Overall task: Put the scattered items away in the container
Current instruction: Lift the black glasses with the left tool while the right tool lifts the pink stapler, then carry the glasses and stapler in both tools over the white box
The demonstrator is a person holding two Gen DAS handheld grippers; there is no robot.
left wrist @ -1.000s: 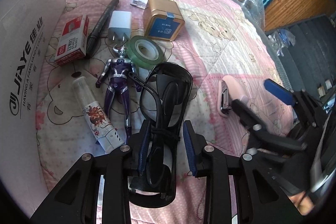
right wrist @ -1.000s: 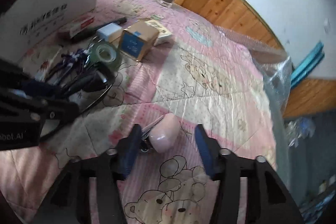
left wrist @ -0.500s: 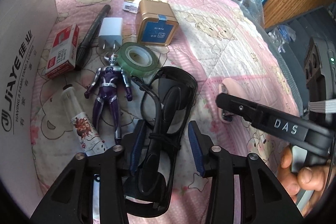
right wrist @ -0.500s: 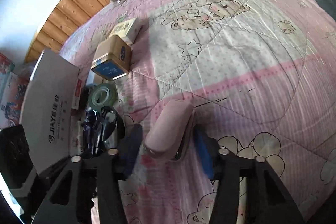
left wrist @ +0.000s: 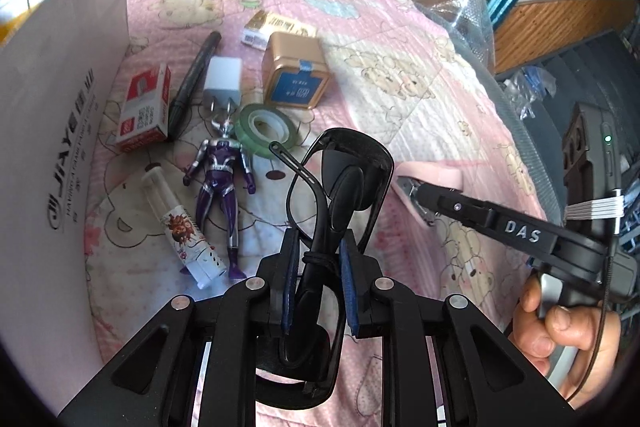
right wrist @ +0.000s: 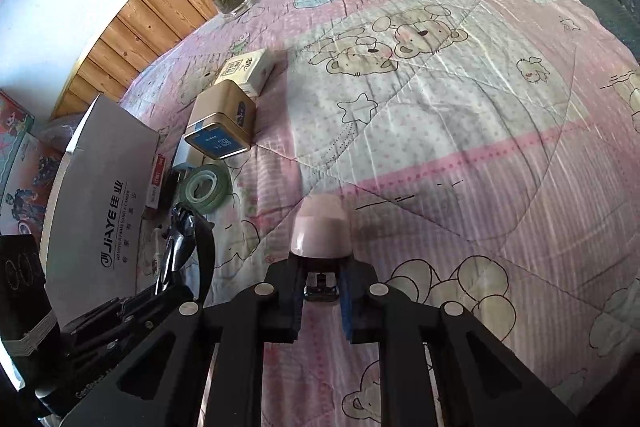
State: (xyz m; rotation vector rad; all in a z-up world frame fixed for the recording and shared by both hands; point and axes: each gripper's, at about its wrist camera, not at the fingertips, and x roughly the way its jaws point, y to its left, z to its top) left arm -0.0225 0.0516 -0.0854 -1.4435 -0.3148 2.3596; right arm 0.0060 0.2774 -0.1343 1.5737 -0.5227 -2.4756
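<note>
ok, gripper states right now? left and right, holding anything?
Left gripper: jaws have just closed on the black glasses, pads pressing the folded frame.
Right gripper: jaws have just closed on the pink stapler, gripped at its rear end.

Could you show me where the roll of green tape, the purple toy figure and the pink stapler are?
green tape (left wrist: 267, 125), left wrist view, on the roll's top face.
toy figure (left wrist: 221, 163), left wrist view, on its chest.
pink stapler (right wrist: 321, 229), right wrist view, on its rounded top.

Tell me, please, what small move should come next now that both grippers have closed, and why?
Probably lift both: the left gripper pinches the black folded safety glasses, the right gripper clamps the pale pink stapler, and the white cardboard box stands alongside.
</note>
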